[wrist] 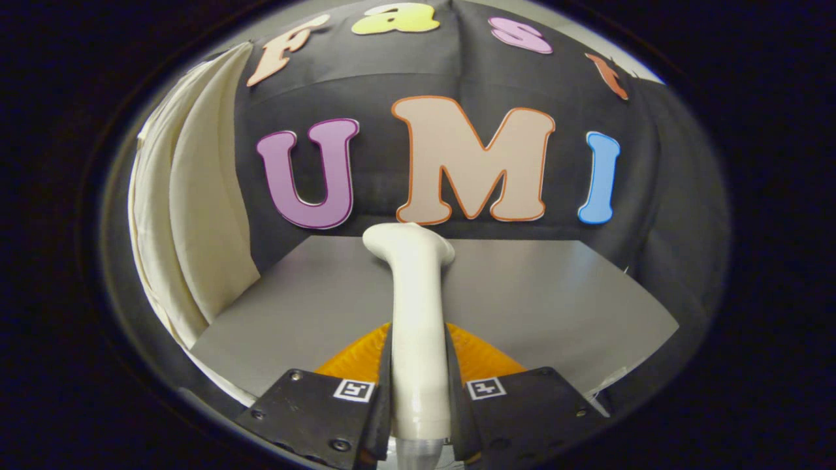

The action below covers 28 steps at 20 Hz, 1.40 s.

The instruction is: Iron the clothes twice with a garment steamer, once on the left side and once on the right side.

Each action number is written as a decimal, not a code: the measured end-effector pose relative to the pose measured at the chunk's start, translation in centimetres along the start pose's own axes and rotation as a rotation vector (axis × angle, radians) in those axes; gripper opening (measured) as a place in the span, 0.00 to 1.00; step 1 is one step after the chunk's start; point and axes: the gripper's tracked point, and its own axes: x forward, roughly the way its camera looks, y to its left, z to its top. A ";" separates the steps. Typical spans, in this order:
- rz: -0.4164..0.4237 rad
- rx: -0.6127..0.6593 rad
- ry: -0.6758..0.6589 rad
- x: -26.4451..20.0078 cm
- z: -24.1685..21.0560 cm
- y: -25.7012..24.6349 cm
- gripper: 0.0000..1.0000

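One claw (418, 391), bottom centre of frame, both fingers clamped on the handle of a white garment steamer (415, 307) that rises up the middle over the grey table (555, 300), its head pointing left toward cream clothes (196, 215) hanging at the left.

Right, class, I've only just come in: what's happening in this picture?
A hand-held gripper is shut on a white garment steamer, both fingers pressing its handle. The steamer's head points ahead, over a grey table. A cream cloth hangs off to the left, apart from the steamer, so no ironing pass is under way at this moment.
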 end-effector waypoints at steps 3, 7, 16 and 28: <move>0.017 -0.009 -0.021 -2.4 -0.4 1.2 0.36; 0.019 -0.011 -0.070 -8.2 -0.4 4.2 0.36; -0.124 0.061 -0.150 -21.3 -0.2 14.8 0.34; -0.028 0.091 -0.272 -29.1 1.0 34.9 0.33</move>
